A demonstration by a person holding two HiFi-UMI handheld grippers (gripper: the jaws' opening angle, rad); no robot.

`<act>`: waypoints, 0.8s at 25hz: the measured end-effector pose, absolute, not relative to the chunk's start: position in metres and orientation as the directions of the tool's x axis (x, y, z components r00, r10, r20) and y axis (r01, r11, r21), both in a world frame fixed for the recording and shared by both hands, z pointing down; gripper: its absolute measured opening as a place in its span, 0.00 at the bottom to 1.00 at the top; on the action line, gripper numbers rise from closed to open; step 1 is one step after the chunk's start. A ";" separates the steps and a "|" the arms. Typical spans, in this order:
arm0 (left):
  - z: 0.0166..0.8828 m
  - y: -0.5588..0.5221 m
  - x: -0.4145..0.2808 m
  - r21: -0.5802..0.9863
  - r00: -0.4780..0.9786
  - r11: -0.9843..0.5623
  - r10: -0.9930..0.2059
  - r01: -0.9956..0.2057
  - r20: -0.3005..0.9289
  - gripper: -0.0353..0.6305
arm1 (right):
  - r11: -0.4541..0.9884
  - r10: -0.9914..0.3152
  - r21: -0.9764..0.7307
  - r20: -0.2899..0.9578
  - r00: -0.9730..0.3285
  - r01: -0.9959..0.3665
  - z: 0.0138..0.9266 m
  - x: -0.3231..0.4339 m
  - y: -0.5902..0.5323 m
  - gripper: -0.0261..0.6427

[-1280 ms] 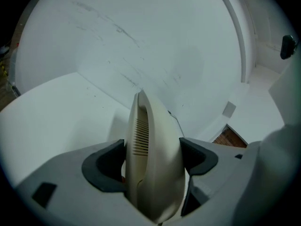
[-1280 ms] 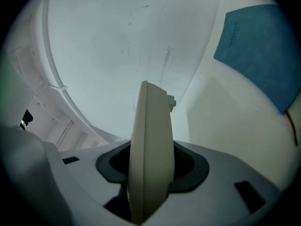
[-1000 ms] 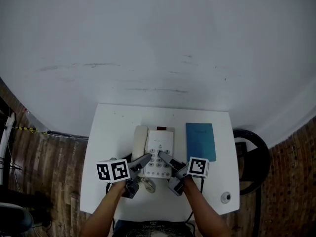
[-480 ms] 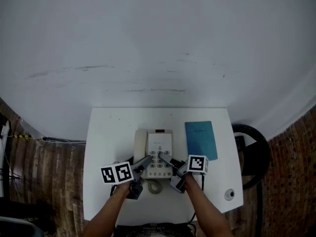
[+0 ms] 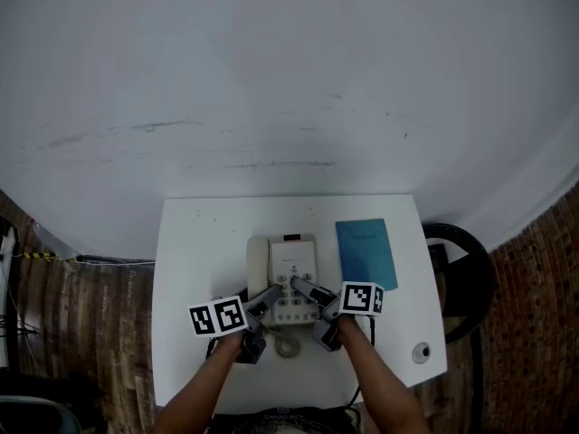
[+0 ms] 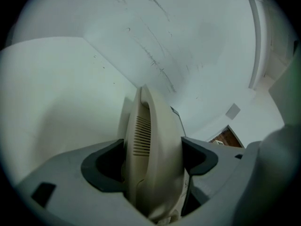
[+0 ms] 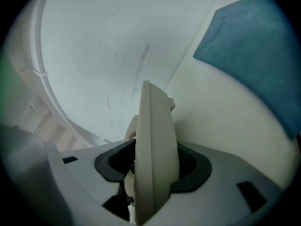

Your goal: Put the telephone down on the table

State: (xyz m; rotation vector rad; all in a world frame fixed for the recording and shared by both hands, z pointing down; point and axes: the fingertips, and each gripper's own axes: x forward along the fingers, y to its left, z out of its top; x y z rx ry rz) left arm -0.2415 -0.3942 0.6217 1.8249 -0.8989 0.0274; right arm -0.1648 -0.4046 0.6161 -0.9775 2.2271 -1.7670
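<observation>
Cream telephone (image 7: 153, 126) edge-on in the right claw (image 7: 153, 166) grip, blue notebook (image 7: 254, 51) on white table (image 7: 211, 121) beyond

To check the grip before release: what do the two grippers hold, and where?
Both hold the telephone: left gripper clamps its handset side, right gripper its right edge, jaws just opened slightly.

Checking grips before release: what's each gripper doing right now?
Left gripper: closed on the telephone, handset side.
Right gripper: closed on the telephone's other side, jaws just opening slightly.
</observation>
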 end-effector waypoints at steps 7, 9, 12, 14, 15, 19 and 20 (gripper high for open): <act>0.622 -0.393 -0.240 0.788 0.717 -0.169 -0.557 -0.593 0.420 0.61 | 0.118 -0.557 -0.871 0.340 -0.758 -0.478 0.618 -0.162 -0.404 0.38; 0.622 -0.394 -0.240 0.783 0.713 -0.171 -0.559 -0.598 0.423 0.61 | 0.131 -0.552 -0.841 0.377 -0.744 -0.524 0.618 -0.161 -0.404 0.40; 0.623 -0.394 -0.240 0.775 0.709 -0.176 -0.560 -0.607 0.429 0.61 | 0.147 -0.551 -0.797 0.426 -0.717 -0.586 0.619 -0.158 -0.404 0.43; 0.623 -0.394 -0.240 0.769 0.707 -0.180 -0.560 -0.613 0.432 0.61 | 0.150 -0.557 -0.776 0.445 -0.701 -0.612 0.620 -0.157 -0.404 0.44; 0.623 -0.394 -0.239 0.767 0.706 -0.182 -0.560 -0.615 0.433 0.61 | 0.151 -0.562 -0.765 0.454 -0.691 -0.626 0.620 -0.155 -0.404 0.45; 0.624 -0.393 -0.235 0.753 0.708 -0.201 -0.552 -0.626 0.441 0.61 | 0.167 -0.579 -0.681 0.517 -0.630 -0.713 0.623 -0.148 -0.404 0.46; 0.624 -0.393 -0.234 0.742 0.703 -0.209 -0.552 -0.637 0.448 0.61 | 0.171 -0.582 -0.656 0.534 -0.613 -0.735 0.624 -0.147 -0.404 0.47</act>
